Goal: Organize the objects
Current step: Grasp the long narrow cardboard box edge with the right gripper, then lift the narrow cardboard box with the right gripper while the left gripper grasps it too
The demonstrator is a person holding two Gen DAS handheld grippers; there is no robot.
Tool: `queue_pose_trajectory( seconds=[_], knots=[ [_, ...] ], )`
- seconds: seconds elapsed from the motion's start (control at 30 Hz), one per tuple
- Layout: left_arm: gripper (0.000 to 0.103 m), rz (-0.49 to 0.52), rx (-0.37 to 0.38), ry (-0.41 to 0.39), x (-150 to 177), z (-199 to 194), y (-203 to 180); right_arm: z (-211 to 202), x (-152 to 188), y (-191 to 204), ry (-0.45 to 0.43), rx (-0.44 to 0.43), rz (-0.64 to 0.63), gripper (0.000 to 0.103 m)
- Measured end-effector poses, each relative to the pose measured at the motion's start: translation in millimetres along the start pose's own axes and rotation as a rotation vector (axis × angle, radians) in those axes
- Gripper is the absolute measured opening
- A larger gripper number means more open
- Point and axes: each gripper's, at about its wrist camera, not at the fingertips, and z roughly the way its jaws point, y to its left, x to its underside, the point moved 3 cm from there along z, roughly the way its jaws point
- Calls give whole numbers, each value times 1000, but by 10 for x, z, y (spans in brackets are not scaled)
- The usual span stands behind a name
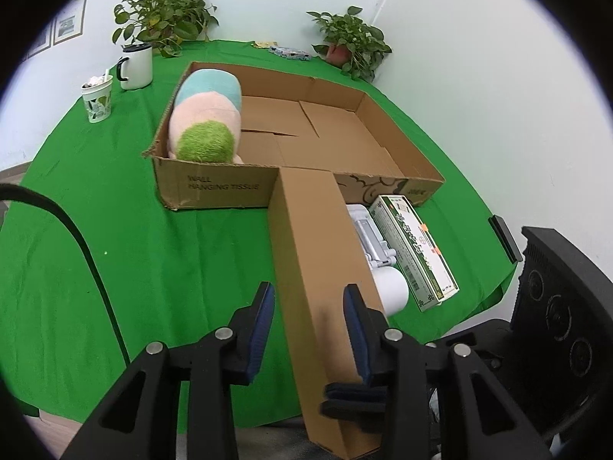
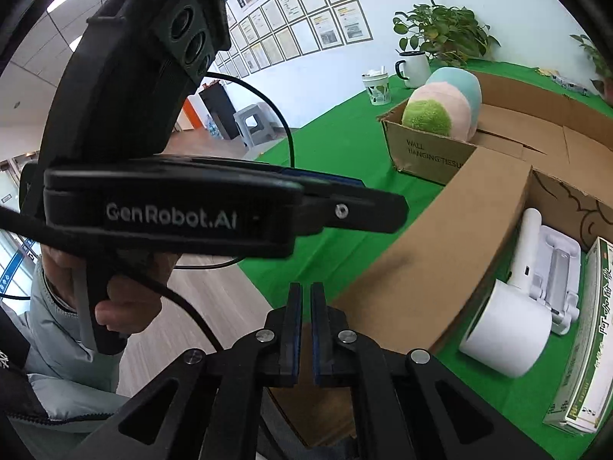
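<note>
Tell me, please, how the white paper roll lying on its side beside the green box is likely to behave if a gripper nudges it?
The white roll lies on its curved side on the green cloth, so it would probably roll. It looks light and soft, likely denting under a firm squeeze. The cardboard flap and green box on either side may stop it quickly.

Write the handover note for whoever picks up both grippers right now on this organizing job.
Left gripper: open, holding nothing, poised over the long front flap of the cardboard box.
Right gripper: shut, apparently pinching that flap's near end.
Things: the plush toy lies in the box against its left wall. The white roll, white handheld device and green-and-white carton lie on the green cloth outside the box, right of the flap.
Done: only the plush toy is in.
Left: probably clear the flap, then load the three remaining items.
</note>
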Motion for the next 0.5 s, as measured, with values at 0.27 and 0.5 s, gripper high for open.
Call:
queue_pose_trajectory(
  seconds=[0.27, 0.5],
  knots=[
    [46, 55, 68, 43, -23, 161, -182, -635, 166, -403, -151, 14, 173, 83],
    [66, 248, -111, 104, 135, 403, -606, -640, 359, -492, -158, -19, 217, 86]
  ],
)
